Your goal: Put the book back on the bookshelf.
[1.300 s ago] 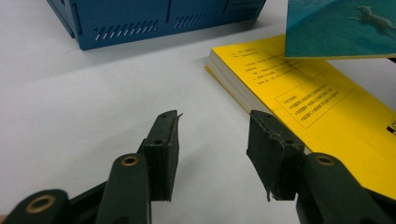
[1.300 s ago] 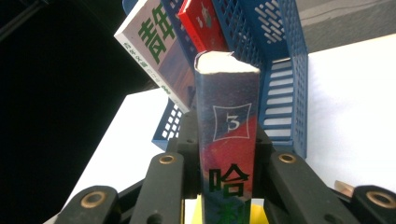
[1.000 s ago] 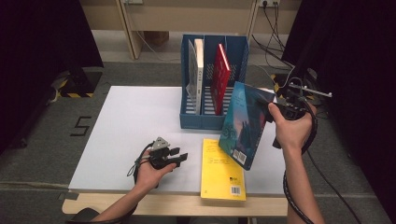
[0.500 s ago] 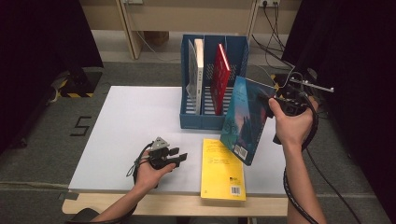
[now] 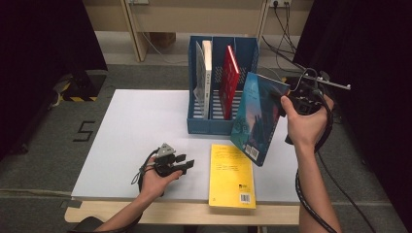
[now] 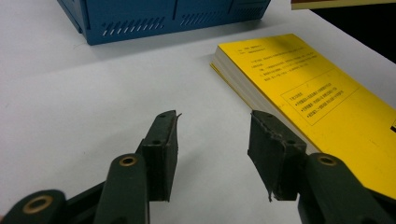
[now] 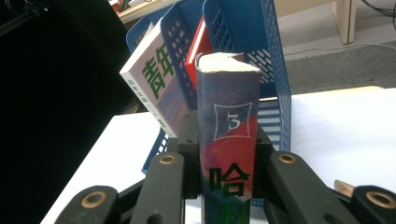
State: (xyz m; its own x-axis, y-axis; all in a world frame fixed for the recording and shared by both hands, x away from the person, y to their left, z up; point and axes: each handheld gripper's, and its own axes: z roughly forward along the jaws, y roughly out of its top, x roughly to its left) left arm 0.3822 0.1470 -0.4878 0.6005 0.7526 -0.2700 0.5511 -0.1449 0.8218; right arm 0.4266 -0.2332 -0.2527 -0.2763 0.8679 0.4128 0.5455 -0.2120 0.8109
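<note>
The spine of the blue book (image 7: 229, 154) carries a "3" in a white-outlined box and, below it, the green character "哈". The white book (image 7: 156, 88) leaning in the blue file rack (image 7: 261, 56) shows the large green characters "青年". A black "5" (image 5: 83, 131) is marked on the floor left of the worktop; the print and barcode on the yellow book (image 6: 317, 98) are too small to read

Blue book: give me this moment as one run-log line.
right gripper: shut on blue book, raised beside blue file rack | left gripper: open on table | yellow book: flat
</note>
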